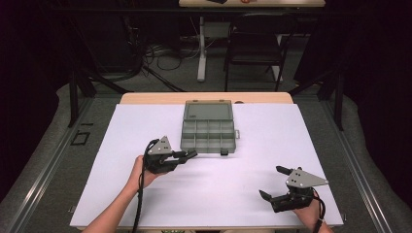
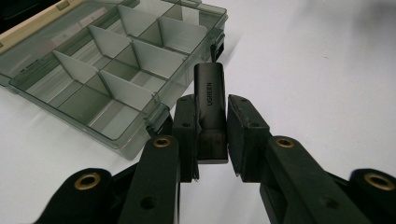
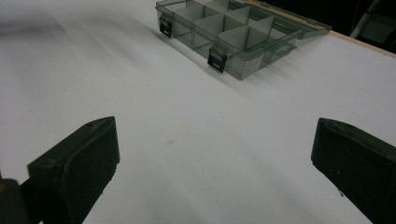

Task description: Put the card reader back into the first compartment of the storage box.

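We noted the worktop [image 1: 145, 194], covered in white, with an open grey compartment box [image 1: 209, 133] lying toward its far middle, lid folded back, dividers upright and every visible cell empty. The left gripper [image 1: 187, 155] sat just short of the box's near left corner, its jaws clamped on a small black adapter [image 2: 210, 109] printed UGREEN; in the left gripper view the adapter stood up between the pads, its free end pointing at the box's near wall beside a latch [image 2: 156, 116]. The right gripper [image 1: 273, 183] rested well apart at the near right of the worktop, jaws wide apart and holding nothing, the right gripper view showing bare worktop between them and the box farther off. We judged the step in hand to be carrying the adapter into a cell. To do it well, we reckoned the left gripper should lift enough for the adapter's end to clear the front wall and latch, centre over one near cell between dividers, lower until the adapter nearly touched the floor, and only then part the jaws, so it would not tip over a divider.
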A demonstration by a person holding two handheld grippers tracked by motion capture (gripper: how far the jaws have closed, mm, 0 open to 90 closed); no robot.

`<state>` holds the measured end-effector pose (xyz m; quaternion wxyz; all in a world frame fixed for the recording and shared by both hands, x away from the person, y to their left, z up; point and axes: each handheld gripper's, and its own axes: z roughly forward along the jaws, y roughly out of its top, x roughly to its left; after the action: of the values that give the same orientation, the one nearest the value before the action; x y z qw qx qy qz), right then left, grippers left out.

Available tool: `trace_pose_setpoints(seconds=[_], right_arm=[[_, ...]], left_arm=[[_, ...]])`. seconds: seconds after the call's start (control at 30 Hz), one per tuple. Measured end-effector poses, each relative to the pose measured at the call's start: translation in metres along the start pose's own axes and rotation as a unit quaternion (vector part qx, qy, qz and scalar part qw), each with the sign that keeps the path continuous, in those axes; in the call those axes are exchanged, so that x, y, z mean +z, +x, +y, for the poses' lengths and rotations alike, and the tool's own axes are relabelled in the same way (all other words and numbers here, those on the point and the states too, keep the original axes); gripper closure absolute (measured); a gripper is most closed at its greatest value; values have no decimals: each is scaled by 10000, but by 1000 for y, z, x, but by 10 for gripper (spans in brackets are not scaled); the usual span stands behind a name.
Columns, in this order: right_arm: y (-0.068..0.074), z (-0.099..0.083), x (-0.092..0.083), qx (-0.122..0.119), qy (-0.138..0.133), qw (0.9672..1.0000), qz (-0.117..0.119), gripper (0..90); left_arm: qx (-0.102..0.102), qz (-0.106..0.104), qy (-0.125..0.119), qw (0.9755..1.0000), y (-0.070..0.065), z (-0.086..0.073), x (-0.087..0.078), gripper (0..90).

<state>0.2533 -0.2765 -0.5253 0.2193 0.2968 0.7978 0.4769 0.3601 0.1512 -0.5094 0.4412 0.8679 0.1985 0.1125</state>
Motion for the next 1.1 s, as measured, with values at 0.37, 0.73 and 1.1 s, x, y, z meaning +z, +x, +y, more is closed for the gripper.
trace_pose_setpoints(seconds=[0.37,0.73,1.1], right_arm=[[-1,0,-1,18,27,10000,-35,7],[-2,-1,0,8,67,10000,-26,7],[-1,-1,1,5,62,10000,-50,7]], left_arm=[[-135,132,-83,9998,9,5,1,744],[-152,277,-113,9994,13,9,1,744],[-237,425,-179,9987,16,13,3,743]])
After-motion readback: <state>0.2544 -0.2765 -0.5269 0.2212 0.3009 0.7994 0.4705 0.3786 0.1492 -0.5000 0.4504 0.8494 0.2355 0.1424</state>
